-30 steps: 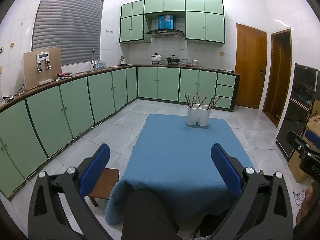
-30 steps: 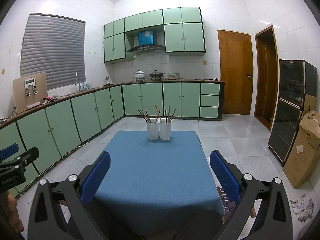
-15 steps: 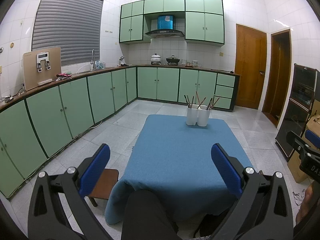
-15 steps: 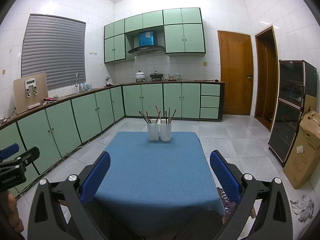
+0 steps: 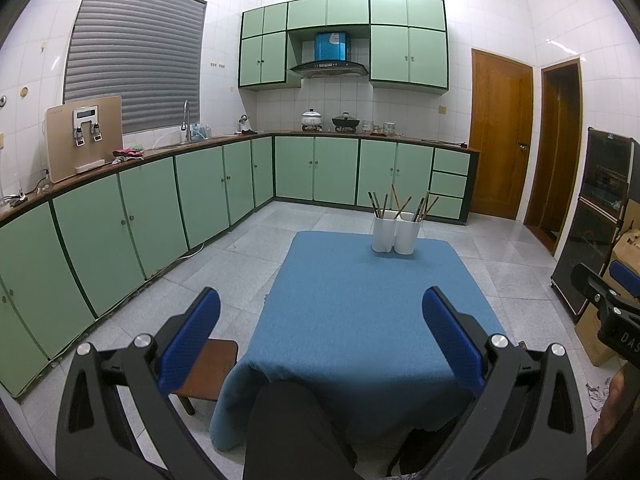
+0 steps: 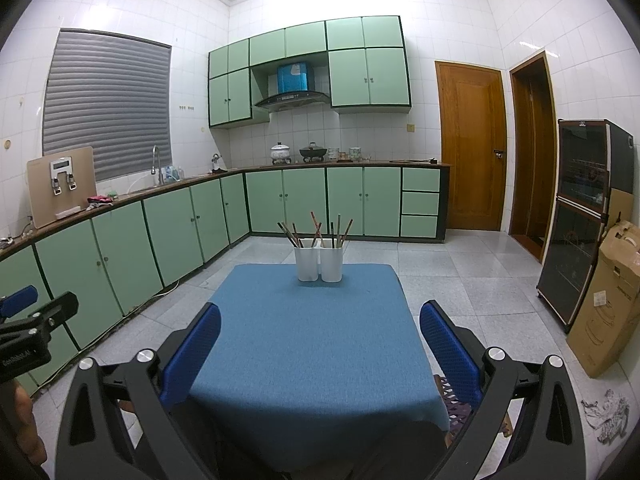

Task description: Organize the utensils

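- Two white cups [image 6: 319, 265] stand side by side, touching, near the far edge of the tabletop [image 6: 312, 344], which is covered by a blue cloth.
- Both cups hold wooden sticks [image 6: 316, 229] that lean outward; about four show in each cup, though the exact count is hard to tell.
- The left gripper [image 5: 320, 312] hangs above the near edge of the tabletop, its jaws spread wide with nothing between them.
- The right gripper [image 6: 320, 320] hangs likewise over the near edge, jaws wide apart and empty.
- Both grippers are well apart from the cups; the cloth between them is bare.
- One small brown stool [image 5: 204, 372] stands just beside the tabletop's near left corner.
- Green cabinets [image 6: 168, 220] line the left and far walls, with tiled floor [image 6: 460, 276] between them and the tabletop.
- One cardboard box [image 6: 604, 300] leans on the right, away from the tabletop.
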